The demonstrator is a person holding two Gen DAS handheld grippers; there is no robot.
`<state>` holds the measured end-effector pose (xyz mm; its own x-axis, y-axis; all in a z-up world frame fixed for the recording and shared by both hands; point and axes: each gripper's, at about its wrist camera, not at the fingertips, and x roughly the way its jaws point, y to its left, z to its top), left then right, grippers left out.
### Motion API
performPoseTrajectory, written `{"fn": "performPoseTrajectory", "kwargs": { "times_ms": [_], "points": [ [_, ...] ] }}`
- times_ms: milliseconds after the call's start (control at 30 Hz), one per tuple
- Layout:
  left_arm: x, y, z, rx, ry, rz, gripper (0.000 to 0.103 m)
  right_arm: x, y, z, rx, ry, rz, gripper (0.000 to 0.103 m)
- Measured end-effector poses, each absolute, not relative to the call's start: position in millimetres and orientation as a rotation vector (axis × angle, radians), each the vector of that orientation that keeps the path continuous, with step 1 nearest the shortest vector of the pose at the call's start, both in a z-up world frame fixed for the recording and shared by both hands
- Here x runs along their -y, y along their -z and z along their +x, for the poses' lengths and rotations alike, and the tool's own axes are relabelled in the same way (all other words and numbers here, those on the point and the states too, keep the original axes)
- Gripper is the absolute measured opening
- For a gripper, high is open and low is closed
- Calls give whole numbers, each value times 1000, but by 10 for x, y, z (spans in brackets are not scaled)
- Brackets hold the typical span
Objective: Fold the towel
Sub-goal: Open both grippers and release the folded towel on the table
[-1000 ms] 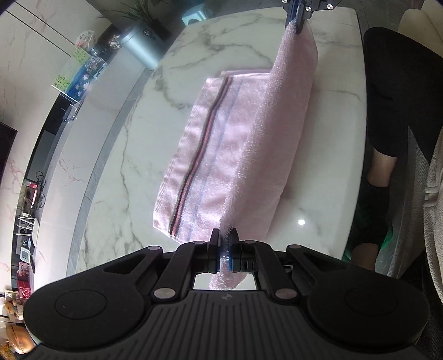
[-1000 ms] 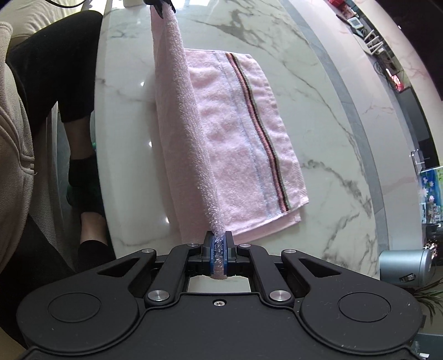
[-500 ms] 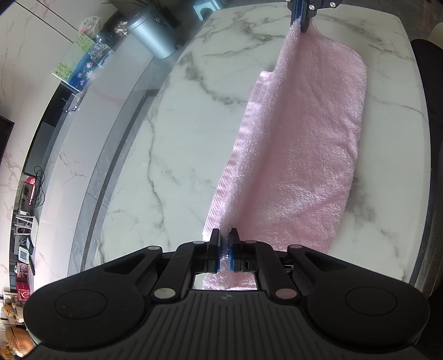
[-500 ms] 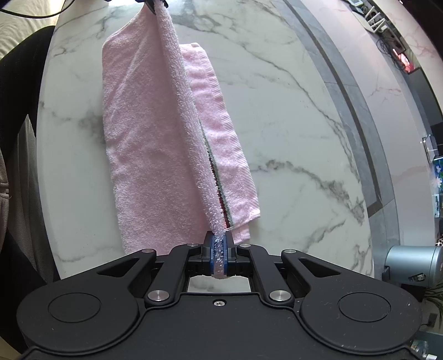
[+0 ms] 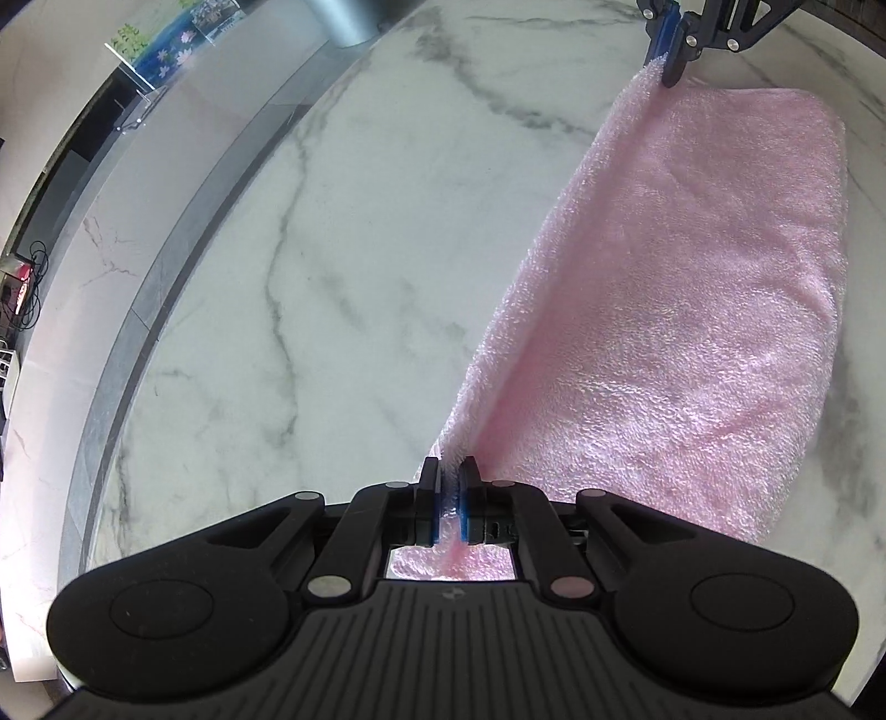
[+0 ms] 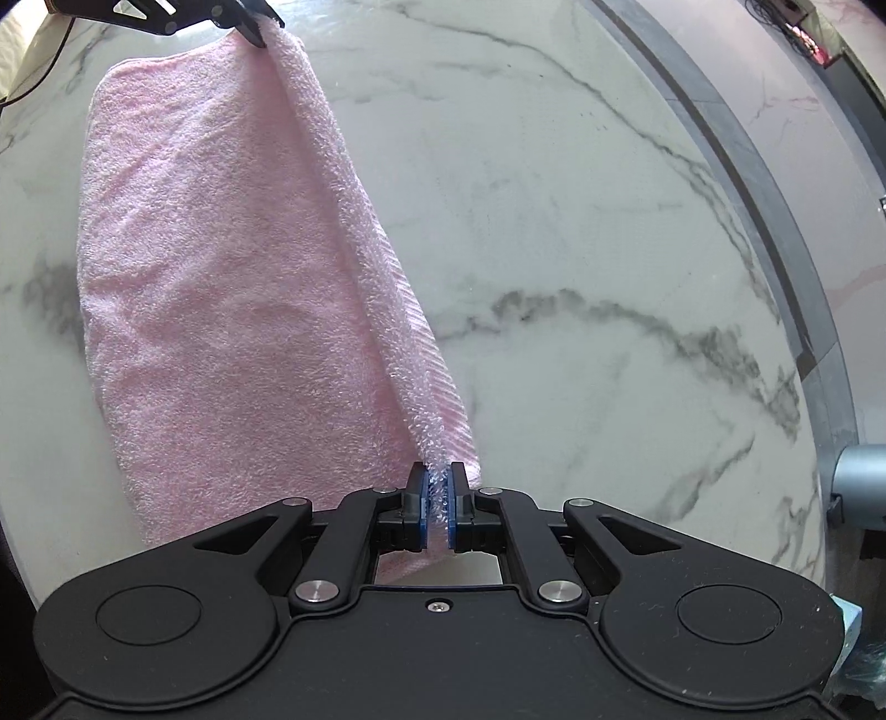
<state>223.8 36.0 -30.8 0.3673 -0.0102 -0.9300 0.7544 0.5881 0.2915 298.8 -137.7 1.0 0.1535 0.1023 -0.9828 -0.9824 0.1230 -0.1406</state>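
1. Closest to you in the left wrist view, your left gripper (image 5: 449, 482) points steeply down, its two black fingers with blue pads closed tight on a corner of the pink towel (image 5: 664, 310). A little pink cloth shows through the opening behind the pads.
2. Closest to you in the right wrist view, your right gripper (image 6: 437, 487) is closed the same way, clamping the towel's (image 6: 210, 277) opposite corner between its blue pads.
3. Between the two grippers, the pinched edge runs as a raised, taut ridge. In the left view it climbs from your left gripper to the right gripper (image 5: 673, 52) at the top of the picture.
4. In the right view, the same ridge climbs to the left gripper (image 6: 260, 27) at the top left.
5. Beyond the ridge, the rest of the towel lies spread flat on the white marble table (image 5: 332, 277), folded over on itself, with a rounded fold along its far side. Only plain pink terry faces up.
6. The towel sits on the part of the table (image 6: 581, 221) nearer to you, and grey-veined marble stretches away beyond the held edge.
7. Past the table's rim, a grey band in the floor (image 6: 775, 194) curves along it.
8. Farther out, a metallic cylinder (image 5: 338, 19) stands by the table; it may be a bin, though the view cuts it off.
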Motion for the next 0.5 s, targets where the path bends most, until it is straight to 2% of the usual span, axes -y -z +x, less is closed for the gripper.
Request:
{"fn": "performPoseTrajectory", "kwargs": {
  "times_ms": [100,167,200,233,267,300,333,367,500],
  "points": [
    [-385,367,2245,-1101,563,793,6,1399,38,2997,-1080,-1059,-1085,5],
    [-396,380,2225,-1098,552,784,7,1409,56,2989,-1082,-1046,-1068,10],
    [-404,382,2215,-1095,544,777,10,1413,56,2984,-1081,-1035,-1060,13],
    [-415,378,2215,-1093,523,768,13,1418,56,2977,-1078,-1021,-1057,21],
    [-428,372,2219,-1091,496,757,21,1427,56,2966,-1066,-994,-1063,28],
    [-441,365,2224,-1089,469,746,34,1440,58,2951,-1044,-958,-1071,44],
    [-452,356,2236,-1087,439,735,42,1453,60,2942,-1029,-930,-1072,50],
    [-471,347,2248,-1085,400,721,54,1472,62,2936,-1026,-913,-1059,51],
    [-594,290,2242,-1096,320,616,56,1560,52,2886,-1022,-836,-985,55]
  ]
}}
